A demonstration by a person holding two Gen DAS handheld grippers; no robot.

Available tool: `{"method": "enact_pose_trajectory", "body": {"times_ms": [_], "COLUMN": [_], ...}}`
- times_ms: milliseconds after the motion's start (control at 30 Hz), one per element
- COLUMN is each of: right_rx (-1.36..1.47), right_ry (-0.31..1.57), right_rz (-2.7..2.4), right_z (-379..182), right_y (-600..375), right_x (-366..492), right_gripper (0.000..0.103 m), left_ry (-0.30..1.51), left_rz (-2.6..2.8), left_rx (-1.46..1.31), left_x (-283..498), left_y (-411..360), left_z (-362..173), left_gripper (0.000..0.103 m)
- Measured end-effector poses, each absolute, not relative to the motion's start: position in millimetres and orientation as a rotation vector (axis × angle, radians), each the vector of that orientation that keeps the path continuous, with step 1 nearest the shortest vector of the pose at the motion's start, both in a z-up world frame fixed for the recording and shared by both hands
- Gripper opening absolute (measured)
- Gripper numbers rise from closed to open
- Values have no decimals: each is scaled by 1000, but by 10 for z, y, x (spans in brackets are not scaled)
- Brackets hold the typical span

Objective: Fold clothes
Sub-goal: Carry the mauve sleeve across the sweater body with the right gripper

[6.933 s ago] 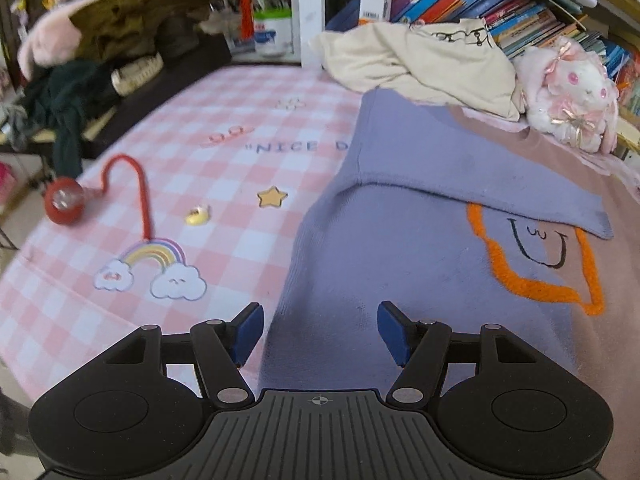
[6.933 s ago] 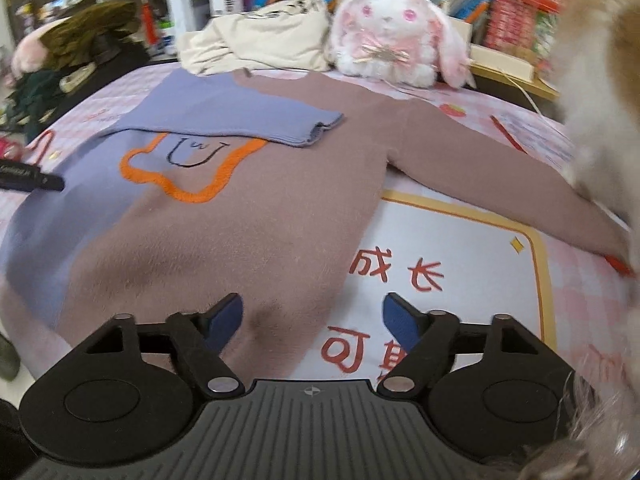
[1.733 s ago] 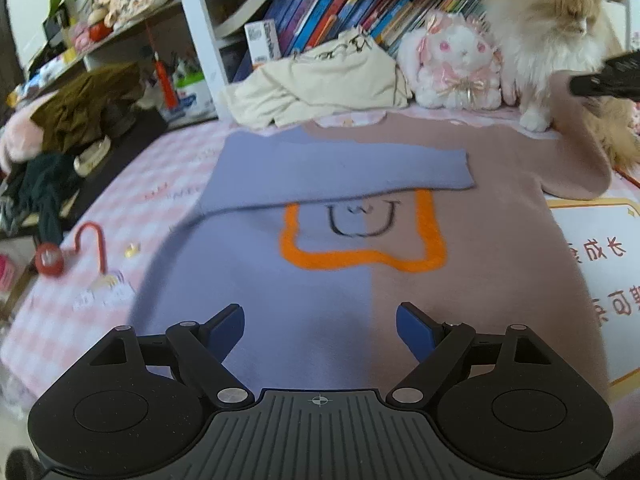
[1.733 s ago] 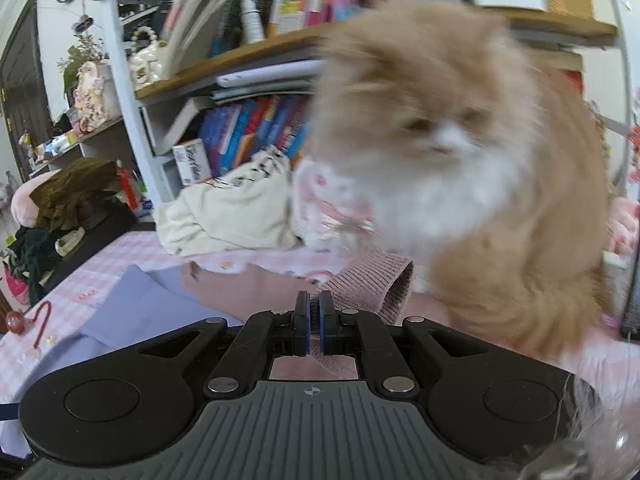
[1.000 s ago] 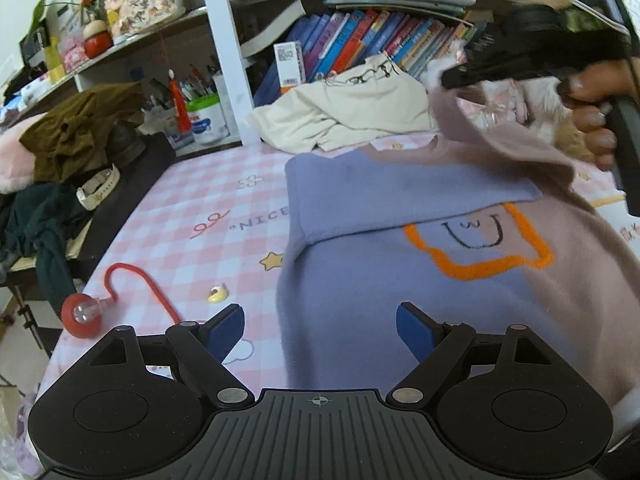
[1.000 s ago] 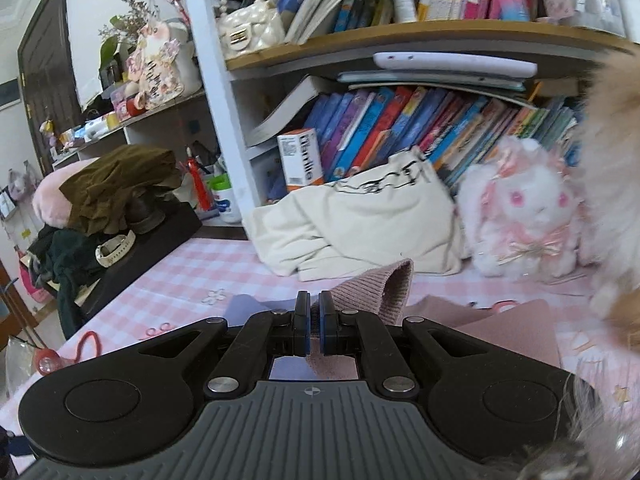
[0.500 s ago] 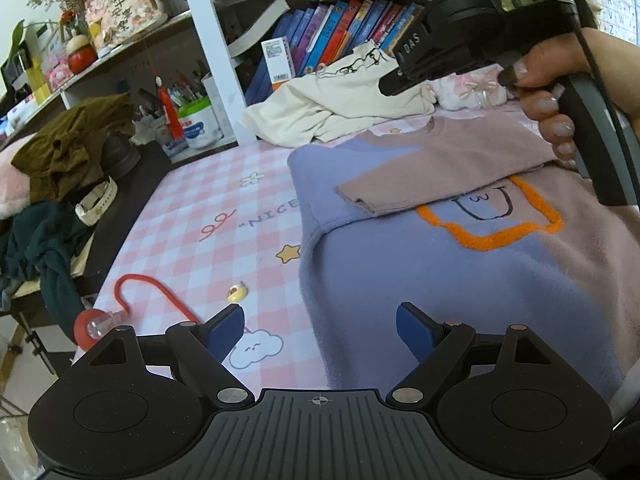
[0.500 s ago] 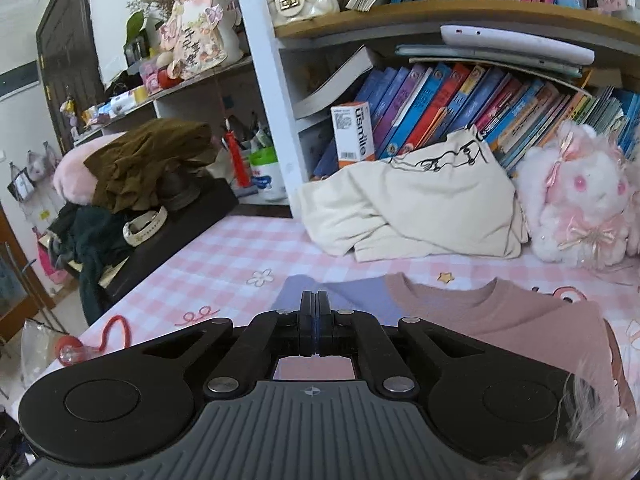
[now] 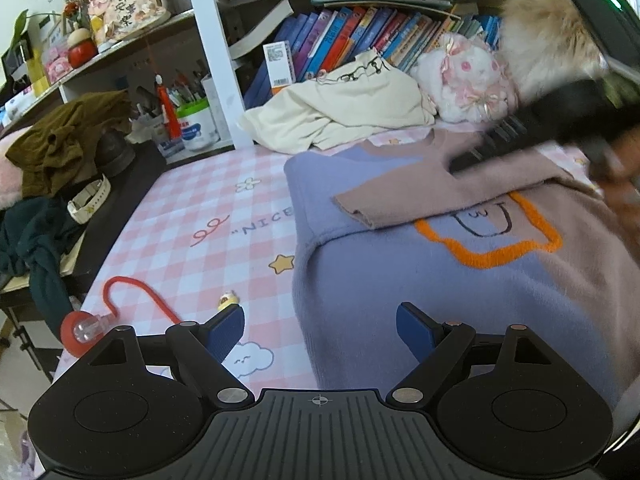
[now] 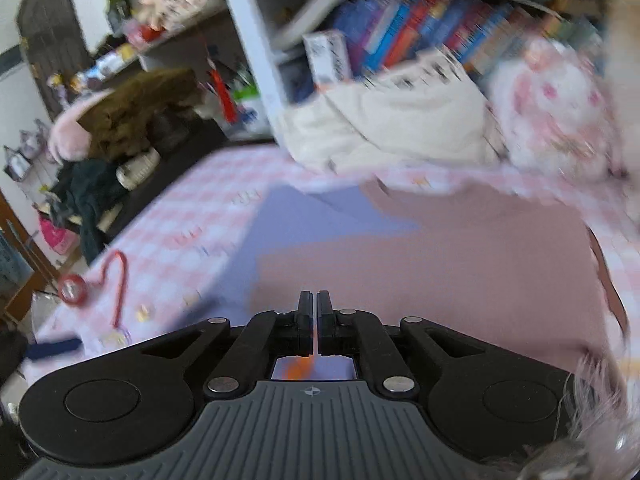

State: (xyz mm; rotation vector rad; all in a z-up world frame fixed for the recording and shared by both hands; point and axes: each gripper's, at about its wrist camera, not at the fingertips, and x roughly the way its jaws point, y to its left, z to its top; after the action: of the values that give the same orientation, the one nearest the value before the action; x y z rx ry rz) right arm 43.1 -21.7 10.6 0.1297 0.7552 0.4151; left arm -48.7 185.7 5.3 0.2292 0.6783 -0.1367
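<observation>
A sweater (image 9: 400, 288), half purple and half mauve with an orange outline on the chest, lies flat on the pink checked mat (image 9: 200, 216). Its mauve sleeve (image 9: 404, 196) is folded leftward over the purple sleeve, and the cuff lies free. My left gripper (image 9: 320, 322) is open above the sweater's purple hem edge and holds nothing. The right gripper (image 10: 313, 300) is shut and hangs low over the mauve sleeve (image 10: 440, 272). No cloth shows between its fingers. In the left wrist view this right gripper (image 9: 456, 166) is blurred, held by a hand (image 9: 616, 184).
A cream garment (image 9: 340, 112) is heaped at the back beside a plush rabbit (image 9: 468, 76), and a fluffy cat (image 9: 548, 36) sits at the far right. On the mat's left lies a red toy with a cord (image 9: 120, 300). Dark clothes (image 9: 60, 152) are piled off the left edge.
The right gripper carried the mauve sleeve left across the sweater. The sleeve now lies flat, and the gripper has dipped lower over it. My left gripper has hardly moved.
</observation>
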Motion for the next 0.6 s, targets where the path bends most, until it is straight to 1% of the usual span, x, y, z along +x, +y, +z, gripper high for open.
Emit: {"method": "enact_pose_trajectory", "body": {"times_ms": [100, 133, 200, 233, 267, 433, 467, 500, 567, 600], "right_rx": [103, 87, 53, 38, 28, 26, 28, 30, 33, 33], "right_ry": [818, 834, 855, 859, 862, 848, 847, 848, 851, 852], "right_rz": [363, 346, 306, 282, 260, 174, 164, 154, 133, 125], "right_z": [-48, -96, -168, -192, -211, -204, -193, -184, -168, -160], "right_y": [-418, -484, -625, -696, -768, -1043, -1064, -1081, -1115, -1131], "right_x": [226, 145, -32, -125, -219, -597, -623, -644, -686, -703], "right_gripper": [4, 5, 14, 24, 32, 37, 39, 40, 41, 41], "left_ry": [683, 685, 686, 685, 684, 691, 693, 696, 700, 705], "left_rz": [-147, -154, -175, -187, -200, -231, -232, -234, -223, -226], "left_rx": [192, 173, 126, 98, 70, -132, -166, -199, -222, -226], "left_x": [-413, -377, -293, -245, -197, 194, 291, 388, 587, 679], "left_y": [1878, 1884, 1897, 1904, 1911, 1959, 1971, 1983, 1978, 1987], "left_z": [38, 37, 42, 47, 52, 57, 54, 50, 51, 47], "left_gripper": [86, 86, 86, 86, 86, 84, 82, 77, 71, 71]}}
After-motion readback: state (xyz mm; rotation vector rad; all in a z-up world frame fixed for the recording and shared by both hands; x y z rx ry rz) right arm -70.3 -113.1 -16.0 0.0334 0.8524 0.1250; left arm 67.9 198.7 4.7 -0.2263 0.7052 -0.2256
